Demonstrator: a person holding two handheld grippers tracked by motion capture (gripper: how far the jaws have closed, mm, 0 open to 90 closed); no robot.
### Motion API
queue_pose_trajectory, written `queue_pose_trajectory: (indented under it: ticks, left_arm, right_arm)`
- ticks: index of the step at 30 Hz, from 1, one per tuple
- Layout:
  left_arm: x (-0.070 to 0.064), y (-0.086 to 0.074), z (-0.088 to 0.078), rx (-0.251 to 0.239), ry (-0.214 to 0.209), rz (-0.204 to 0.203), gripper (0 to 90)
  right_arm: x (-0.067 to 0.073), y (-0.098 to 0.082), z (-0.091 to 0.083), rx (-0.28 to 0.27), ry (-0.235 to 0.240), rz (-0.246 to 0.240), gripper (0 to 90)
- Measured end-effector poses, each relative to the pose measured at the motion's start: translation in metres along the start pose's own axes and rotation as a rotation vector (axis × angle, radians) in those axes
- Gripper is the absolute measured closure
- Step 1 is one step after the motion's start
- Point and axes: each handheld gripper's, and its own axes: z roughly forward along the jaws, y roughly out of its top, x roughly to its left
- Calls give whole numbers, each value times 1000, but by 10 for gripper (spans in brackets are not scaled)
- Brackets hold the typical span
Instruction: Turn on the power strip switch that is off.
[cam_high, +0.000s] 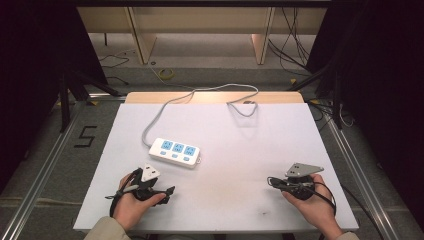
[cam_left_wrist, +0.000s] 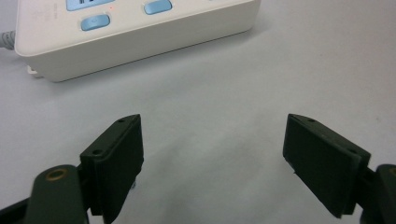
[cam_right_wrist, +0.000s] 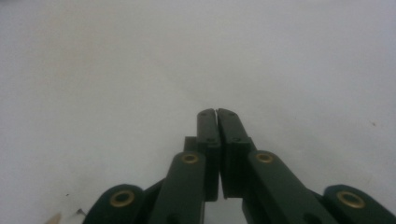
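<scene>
Facing the power strip with jaws apart

Sitting on the white table (cam_high: 280, 150), the power strip (cam_high: 175, 152) lies left of centre, its long axis running from the far left down toward the near right, three blue sockets up. Its grey cord (cam_high: 200, 95) leaves the far-left end and loops away over the table's far edge.

The left gripper (cam_high: 167, 192) rests on the near left of the table in the person's left hand (cam_high: 132, 205). In the left gripper view its jaws stand wide apart with bare table between them, and the strip (cam_left_wrist: 135, 32) lies just ahead and a little to the left, long side toward the jaws, blue buttons showing. So the strip is near this gripper, forward of it, not touching.

The right gripper (cam_high: 272, 181) sits well apart on the near right, held in the right hand (cam_high: 312, 205). In the right gripper view its jaws are pressed together on nothing (cam_right_wrist: 217, 114), over plain table.

By my reckoning the left hand is the one placed for the strip: a short reach forward would put the wide jaws across its narrow width. The right would have to cross half the table.
</scene>
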Motion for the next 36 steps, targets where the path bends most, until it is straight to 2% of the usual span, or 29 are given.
queue_pose_trajectory:
  ticks: [9, 21, 24, 27, 28, 29, 31, 32, 36]
  left_arm:
    - [-1, 0, 0, -3, 0, -1, 200]
    - [-1, 1, 0, -3, 5, 1, 223]
    - [-1, 3, -2, -9, 15, 8, 335]
    - [0, 8, -3, -22, 18, 22, 578]
    - [1, 11, -4, -18, 18, 38, 717]
    - [0, 13, -4, -19, 23, 44, 717]
    - [-1, 16, -3, -1, 35, 55, 815]
    - [-1, 18, -3, 12, 36, 68, 884]
    - [-3, 22, -1, 33, 25, 64, 894]
  right_arm:
    - [3, 5, 0, 28, 13, 12, 900]
    - [3, 9, 2, 33, 23, 19, 900]
    - [1, 9, 2, 31, 23, 26, 900]
    - [0, 8, 2, 29, 21, 27, 886]
    - [0, 8, 2, 27, 22, 36, 836]
    - [0, 8, 2, 27, 22, 36, 836]
    - [0, 7, 3, 26, 21, 39, 800]
    - [0, 6, 4, 21, 18, 39, 754]
    - [-1, 5, 4, 13, 17, 49, 707]
